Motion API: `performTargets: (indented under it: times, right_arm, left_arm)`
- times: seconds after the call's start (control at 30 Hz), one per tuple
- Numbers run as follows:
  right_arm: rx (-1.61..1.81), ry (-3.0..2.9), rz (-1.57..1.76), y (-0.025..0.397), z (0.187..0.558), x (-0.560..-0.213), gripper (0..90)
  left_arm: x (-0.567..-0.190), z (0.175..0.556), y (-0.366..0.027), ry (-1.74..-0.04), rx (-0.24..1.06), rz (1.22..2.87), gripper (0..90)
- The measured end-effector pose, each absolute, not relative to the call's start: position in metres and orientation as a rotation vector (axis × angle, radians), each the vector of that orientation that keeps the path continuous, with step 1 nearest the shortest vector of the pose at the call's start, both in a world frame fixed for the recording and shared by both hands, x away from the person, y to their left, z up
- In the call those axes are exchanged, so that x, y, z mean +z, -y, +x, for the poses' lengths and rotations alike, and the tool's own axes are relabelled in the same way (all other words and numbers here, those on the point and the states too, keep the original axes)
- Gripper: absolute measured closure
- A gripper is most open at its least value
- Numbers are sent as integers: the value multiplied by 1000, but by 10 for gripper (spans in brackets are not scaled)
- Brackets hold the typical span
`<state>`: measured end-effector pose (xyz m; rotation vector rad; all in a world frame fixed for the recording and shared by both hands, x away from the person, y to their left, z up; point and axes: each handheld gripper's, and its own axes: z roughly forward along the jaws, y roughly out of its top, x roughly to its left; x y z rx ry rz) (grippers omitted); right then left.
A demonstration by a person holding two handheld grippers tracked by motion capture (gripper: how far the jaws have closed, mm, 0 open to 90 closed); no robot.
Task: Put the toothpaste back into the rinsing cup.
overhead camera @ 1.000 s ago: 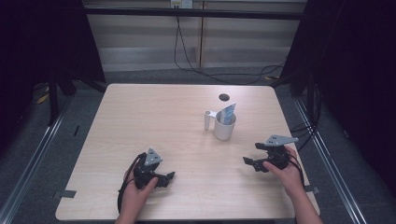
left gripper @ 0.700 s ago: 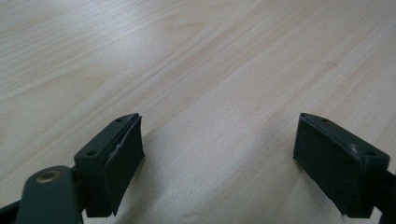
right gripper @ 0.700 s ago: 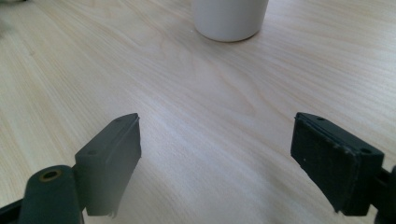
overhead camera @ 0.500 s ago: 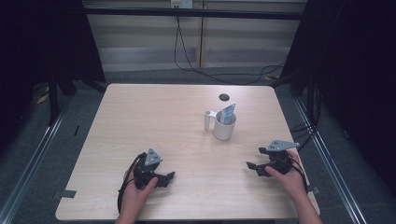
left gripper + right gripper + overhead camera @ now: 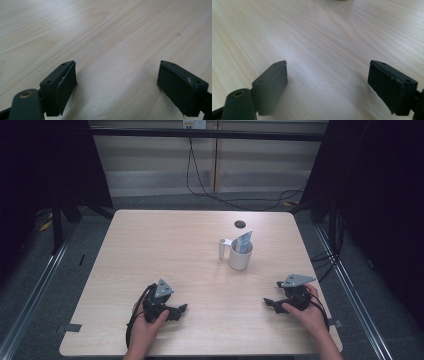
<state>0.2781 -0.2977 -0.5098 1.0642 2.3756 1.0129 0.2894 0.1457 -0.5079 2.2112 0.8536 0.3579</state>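
One light wood table (image 5: 165, 250); one white mug (image 5: 240, 257) right of centre w/ a blue-white packet (image 5: 244, 241) standing in it, a small white tube (image 5: 221, 250) just beside its left; one dark round hole (image 5: 240, 224) behind; two grippers near front edge, left gripper (image 5: 117, 80) & right gripper (image 5: 328, 80), both jaws spread wide, empty.

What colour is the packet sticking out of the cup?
Light blue, standing in the white cylindrical cup; the light blue packet shows best in the high view.
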Motion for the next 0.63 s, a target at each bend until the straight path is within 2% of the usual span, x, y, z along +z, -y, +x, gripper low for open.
performTargets:
  times: [0.63]
  right_arm:
    - [1045, -2392, 1107, 301, 278, -512, 157]
  left_arm:
    - [-508, 289, -145, -859, 357, 2206, 155]
